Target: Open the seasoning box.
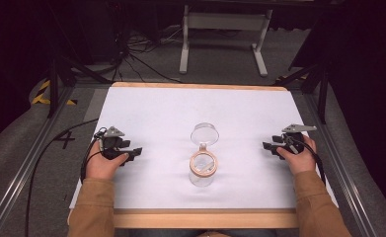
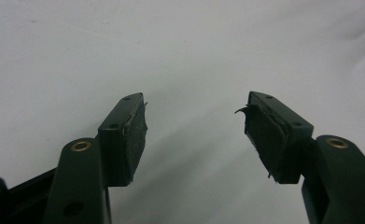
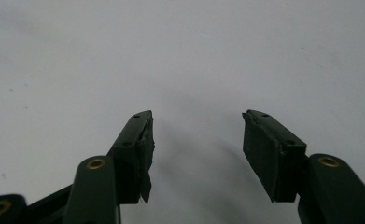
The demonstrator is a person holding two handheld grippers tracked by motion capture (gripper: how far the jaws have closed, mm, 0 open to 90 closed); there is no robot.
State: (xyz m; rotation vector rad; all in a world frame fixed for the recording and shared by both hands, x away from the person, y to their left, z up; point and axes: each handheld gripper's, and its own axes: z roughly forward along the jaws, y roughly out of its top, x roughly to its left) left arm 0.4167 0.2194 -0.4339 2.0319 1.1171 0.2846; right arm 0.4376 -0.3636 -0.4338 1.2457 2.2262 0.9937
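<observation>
A clear jar (image 1: 203, 168) with a tan rim stands in the middle of the white table top (image 1: 161, 113). Its clear hinged lid (image 1: 205, 132) lies open behind it. My left gripper (image 1: 135, 152) rests on the table at the left, held in a hand, jaws pointing right toward the jar and well short of it. In the left gripper view that gripper (image 2: 194, 116) is open over bare white surface. My right gripper (image 1: 266, 146) rests at the right, pointing left at the jar. Its jaws (image 3: 196, 126) stand open with nothing between them.
The table has a wooden front edge (image 1: 205, 218) and metal rails (image 1: 27, 163) along both sides. Beyond the far edge stand a white frame (image 1: 225, 29) and cables (image 1: 131, 54) on the grey floor. Black stand legs (image 1: 57, 84) flank the table.
</observation>
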